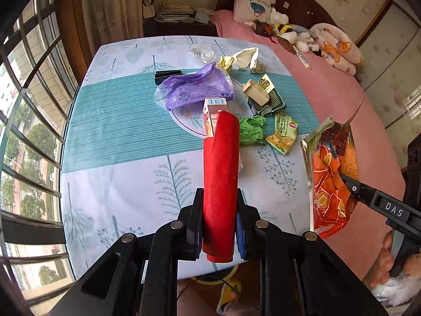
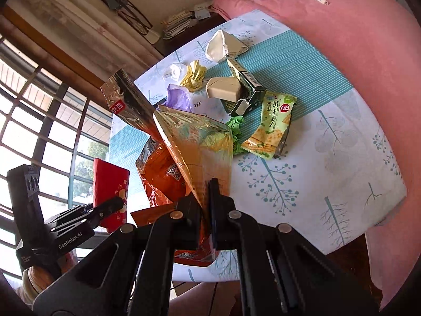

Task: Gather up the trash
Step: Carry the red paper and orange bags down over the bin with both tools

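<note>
My left gripper is shut on a folded red packet, held above the table; the packet also shows in the right wrist view. My right gripper is shut on an open orange foil snack bag, which hangs at the table's right edge in the left wrist view. Trash lies on the table: a purple plastic bag, a small carton, a green crumpled paper, a green cracker wrapper, a dark green box and a beige box.
The table has a blue-and-white leaf cloth. At its far side lie a crumpled yellow wrapper, a white paper bag, a clear plastic lid and a black clip. A pink bed lies right, windows left.
</note>
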The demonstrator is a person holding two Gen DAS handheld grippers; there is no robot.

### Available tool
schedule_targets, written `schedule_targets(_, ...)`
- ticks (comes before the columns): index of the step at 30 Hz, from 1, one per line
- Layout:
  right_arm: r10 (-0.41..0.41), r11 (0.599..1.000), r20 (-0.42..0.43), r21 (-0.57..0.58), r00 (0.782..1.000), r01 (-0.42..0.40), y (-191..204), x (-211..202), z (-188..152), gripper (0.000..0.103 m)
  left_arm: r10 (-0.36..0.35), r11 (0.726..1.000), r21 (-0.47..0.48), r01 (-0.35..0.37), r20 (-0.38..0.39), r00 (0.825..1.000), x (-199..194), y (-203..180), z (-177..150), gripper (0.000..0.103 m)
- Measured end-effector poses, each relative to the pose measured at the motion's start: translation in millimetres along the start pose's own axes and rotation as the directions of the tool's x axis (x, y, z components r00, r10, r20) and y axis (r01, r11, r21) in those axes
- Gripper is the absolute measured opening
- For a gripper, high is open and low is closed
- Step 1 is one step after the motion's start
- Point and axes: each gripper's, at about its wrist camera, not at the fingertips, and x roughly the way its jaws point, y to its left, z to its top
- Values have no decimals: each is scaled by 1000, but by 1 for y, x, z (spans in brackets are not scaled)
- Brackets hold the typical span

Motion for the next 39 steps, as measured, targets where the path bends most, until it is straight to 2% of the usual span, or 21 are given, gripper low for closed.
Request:
schedule_targets(5,52,995,-45,-88,998,-56,-23,-30,-36,3,44,996,-74,-42,20,999,-19,-30,-62,19)
schedule_targets(9,75,986,-103,-138,992,-89,-44,-45,-68,3,77,990,-121,-76,-3,997,-24,-44,-108,19)
schedule_targets(16,95,974,-200,-183,975,-133,-70,-52,-119,3,139,985,-94,-146,-78,987,-20,-58,-171,19)
schedule_targets(21,96,978,-252,-159,963,-139,-84,-39,-150,3,139,984,-92,-155,-154,978,3,-53,-203,19)
schedule_targets(25,70,983,-297,-141,952,-116,-92,-17,-176,3,136,986,-72,-153,-201,970,32,-45,-227,19)
schedule_targets(29,34,988,-341,-131,939,-83,-105,17,-208,3,105,989,-75,-127,-246,964,79,-32,-254,19)
schedule_targets(35,-31,995,-385,-101,922,-9,-143,99,-264,3,76,990,-89,-107,-302,950,182,-8,-296,20)
schedule_targets(39,-63,998,-409,-44,910,50,-184,164,-299,3,69,993,-75,-96,-308,949,252,6,-317,20)
